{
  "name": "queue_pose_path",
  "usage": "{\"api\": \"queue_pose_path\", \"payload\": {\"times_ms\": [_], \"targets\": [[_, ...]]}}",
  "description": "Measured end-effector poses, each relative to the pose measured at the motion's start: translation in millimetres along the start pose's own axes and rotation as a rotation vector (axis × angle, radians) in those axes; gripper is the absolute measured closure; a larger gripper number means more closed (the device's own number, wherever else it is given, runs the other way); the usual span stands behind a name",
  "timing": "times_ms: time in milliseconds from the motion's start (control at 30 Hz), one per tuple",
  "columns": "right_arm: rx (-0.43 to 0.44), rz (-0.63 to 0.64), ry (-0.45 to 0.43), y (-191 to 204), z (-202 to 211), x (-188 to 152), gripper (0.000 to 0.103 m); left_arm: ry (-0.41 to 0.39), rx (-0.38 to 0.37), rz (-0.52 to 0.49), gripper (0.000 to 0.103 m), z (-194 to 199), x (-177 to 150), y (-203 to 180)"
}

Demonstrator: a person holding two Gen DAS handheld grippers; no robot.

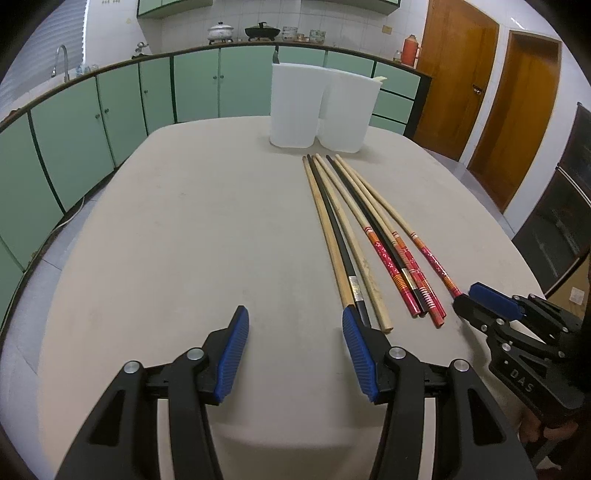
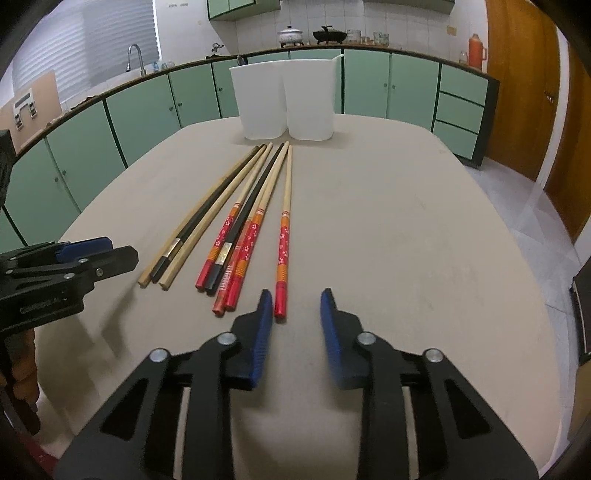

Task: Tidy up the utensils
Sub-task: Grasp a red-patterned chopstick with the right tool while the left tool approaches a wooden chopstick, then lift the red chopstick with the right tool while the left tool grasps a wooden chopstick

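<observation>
Several chopsticks lie side by side on the beige table [image 1: 184, 240]: plain wooden ones [image 1: 325, 229], black ones [image 1: 332, 225] and red-patterned ones [image 1: 388, 258]. They also show in the right wrist view [image 2: 243, 221]. Two white containers [image 1: 295, 103] [image 2: 264, 99] stand behind their tips. My left gripper [image 1: 293, 325] is open and empty, just left of the chopstick handles. My right gripper [image 2: 297, 306] is open, low over the table, with the rightmost red chopstick's end [image 2: 280, 299] between its fingers beside the left pad. It shows at the right edge of the left wrist view [image 1: 491, 302].
Green kitchen cabinets [image 1: 92, 122] with a sink tap [image 1: 62, 59] and pots [image 1: 221, 31] run behind the table. Wooden doors [image 1: 458, 74] stand at the right. A dark cabinet [image 1: 561, 221] is at the far right.
</observation>
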State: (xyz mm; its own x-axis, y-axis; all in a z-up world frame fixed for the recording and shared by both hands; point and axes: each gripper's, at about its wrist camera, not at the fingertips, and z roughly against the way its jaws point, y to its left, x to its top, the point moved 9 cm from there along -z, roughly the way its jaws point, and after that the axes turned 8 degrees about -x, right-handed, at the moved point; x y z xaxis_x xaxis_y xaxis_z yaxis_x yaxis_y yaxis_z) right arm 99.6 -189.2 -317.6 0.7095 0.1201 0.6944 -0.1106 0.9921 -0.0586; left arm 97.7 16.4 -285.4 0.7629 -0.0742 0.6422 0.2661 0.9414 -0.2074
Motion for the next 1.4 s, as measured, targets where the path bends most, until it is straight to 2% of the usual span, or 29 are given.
{"api": "queue_pose_path", "payload": {"times_ms": [100,133,167,333,500,833,1000,1033,1100,1167,1267,1400], "targets": [[-0.009,0.021,-0.010,3.7,0.2,0.0,0.090,-0.002,-0.002,-0.003,0.051,0.2,0.8,-2.0],[-0.017,0.028,-0.014,4.1,0.0,0.3,0.097,-0.004,-0.004,-0.003,0.051,0.7,0.9,-2.9],[-0.022,0.023,-0.015,3.3,-1.2,1.7,0.098,-0.006,-0.005,-0.004,0.050,0.9,0.5,-3.7],[-0.013,-0.060,-0.004,-7.2,-6.0,12.2,0.098,-0.005,-0.009,-0.014,0.049,-4.2,-1.8,-9.8],[-0.021,-0.093,-0.017,-16.0,-3.4,18.2,0.098,-0.004,0.000,-0.027,0.049,-10.3,-1.8,-13.0],[-0.017,-0.098,-0.004,-18.4,-4.0,14.6,0.098,-0.021,0.039,-0.022,0.047,-7.6,-3.1,-4.0],[-0.010,-0.091,0.011,-14.3,-7.6,10.9,0.098,-0.012,0.054,-0.050,0.048,-12.3,-2.4,-10.2],[-0.007,-0.091,0.019,-13.7,-9.2,9.5,0.098,-0.012,0.058,-0.055,0.049,-13.0,-2.3,-10.8],[-0.007,-0.092,0.023,-13.5,-11.0,8.1,0.098,-0.015,0.055,-0.059,0.059,-14.2,-1.9,-13.0],[-0.010,-0.083,0.020,-12.5,-12.2,8.8,0.097,-0.018,0.046,-0.061,0.078,-15.1,-1.0,-15.6],[-0.010,-0.074,0.020,-11.7,-11.6,8.7,0.098,-0.022,0.034,-0.065,0.096,-17.0,0.8,-20.6],[0.013,-0.085,0.020,-13.9,-6.6,12.0,0.098,-0.025,0.020,-0.067,0.096,-15.0,2.7,-24.9]]}}
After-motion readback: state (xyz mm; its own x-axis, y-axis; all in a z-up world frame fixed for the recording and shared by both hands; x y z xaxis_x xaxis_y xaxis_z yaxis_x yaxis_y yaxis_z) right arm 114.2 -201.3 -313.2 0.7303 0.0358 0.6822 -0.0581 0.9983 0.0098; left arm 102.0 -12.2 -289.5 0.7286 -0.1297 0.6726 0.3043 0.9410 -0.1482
